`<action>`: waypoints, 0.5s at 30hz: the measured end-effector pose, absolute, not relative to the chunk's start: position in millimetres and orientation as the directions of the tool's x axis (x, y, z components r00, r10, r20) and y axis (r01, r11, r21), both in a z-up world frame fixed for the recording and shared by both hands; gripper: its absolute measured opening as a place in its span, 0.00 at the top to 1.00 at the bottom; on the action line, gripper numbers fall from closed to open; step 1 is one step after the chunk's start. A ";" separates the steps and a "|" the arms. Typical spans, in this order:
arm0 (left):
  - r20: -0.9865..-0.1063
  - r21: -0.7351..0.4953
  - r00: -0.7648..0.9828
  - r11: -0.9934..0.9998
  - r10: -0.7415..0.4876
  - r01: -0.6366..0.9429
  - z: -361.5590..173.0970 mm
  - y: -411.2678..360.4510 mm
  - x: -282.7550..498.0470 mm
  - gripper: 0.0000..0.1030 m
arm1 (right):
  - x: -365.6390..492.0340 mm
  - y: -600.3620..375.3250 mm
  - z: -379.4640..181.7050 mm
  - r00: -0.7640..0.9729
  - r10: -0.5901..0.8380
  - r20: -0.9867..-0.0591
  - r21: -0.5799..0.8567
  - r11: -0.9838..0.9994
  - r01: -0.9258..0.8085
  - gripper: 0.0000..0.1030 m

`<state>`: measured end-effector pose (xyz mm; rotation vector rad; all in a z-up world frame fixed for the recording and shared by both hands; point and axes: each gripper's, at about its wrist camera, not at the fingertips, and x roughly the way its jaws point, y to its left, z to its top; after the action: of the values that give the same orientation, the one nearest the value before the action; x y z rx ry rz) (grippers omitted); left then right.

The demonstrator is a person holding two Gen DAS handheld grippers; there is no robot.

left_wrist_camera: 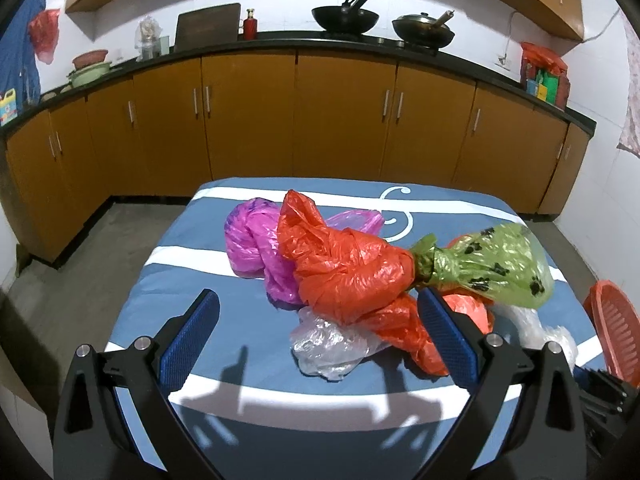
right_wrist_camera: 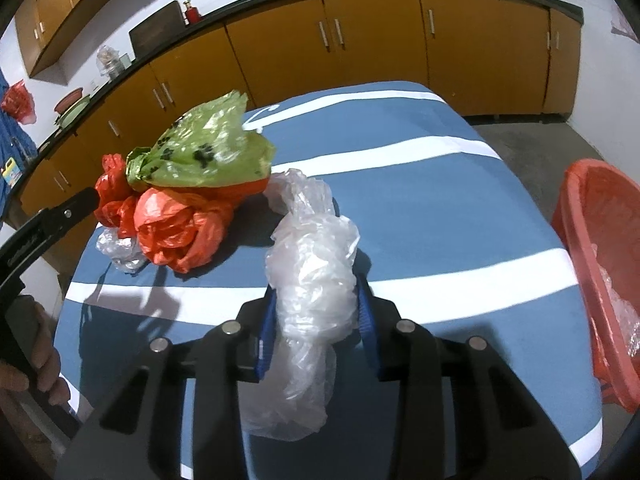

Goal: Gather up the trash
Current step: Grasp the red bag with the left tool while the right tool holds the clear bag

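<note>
Crumpled plastic bags lie in a pile on a blue and white striped tablecloth [left_wrist_camera: 248, 368]. An orange bag [left_wrist_camera: 344, 272] sits in the middle, a pink bag [left_wrist_camera: 256, 240] behind it, a green paw-print bag [left_wrist_camera: 492, 264] to the right and a clear bag [left_wrist_camera: 328, 344] in front. My left gripper [left_wrist_camera: 316, 308] is open, its fingers on either side of the orange and clear bags. My right gripper [right_wrist_camera: 316, 304] is shut on a clear crumpled bag [right_wrist_camera: 312, 280] above the table. The green bag [right_wrist_camera: 208, 148] and orange bags [right_wrist_camera: 176, 224] lie to its left.
An orange-red mesh basket [right_wrist_camera: 592, 264] stands off the table's right edge with clear plastic inside; it also shows in the left wrist view [left_wrist_camera: 616, 328]. Yellow-brown kitchen cabinets [left_wrist_camera: 344, 120] with a black counter and woks [left_wrist_camera: 344, 20] run behind the table. The floor is grey concrete.
</note>
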<state>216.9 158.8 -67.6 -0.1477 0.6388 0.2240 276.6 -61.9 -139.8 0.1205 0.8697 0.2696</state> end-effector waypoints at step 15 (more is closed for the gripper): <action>-0.642 -0.044 0.748 0.966 0.168 -0.254 -69.0 152.2 239.8 0.05 | 278.8 -96.9 -142.7 0.627 0.245 -0.740 0.240 0.966 -0.094 0.65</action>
<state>239.8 152.2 -69.0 -0.1313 0.6889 0.2313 278.8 -96.9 -142.7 0.1851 0.8731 0.1957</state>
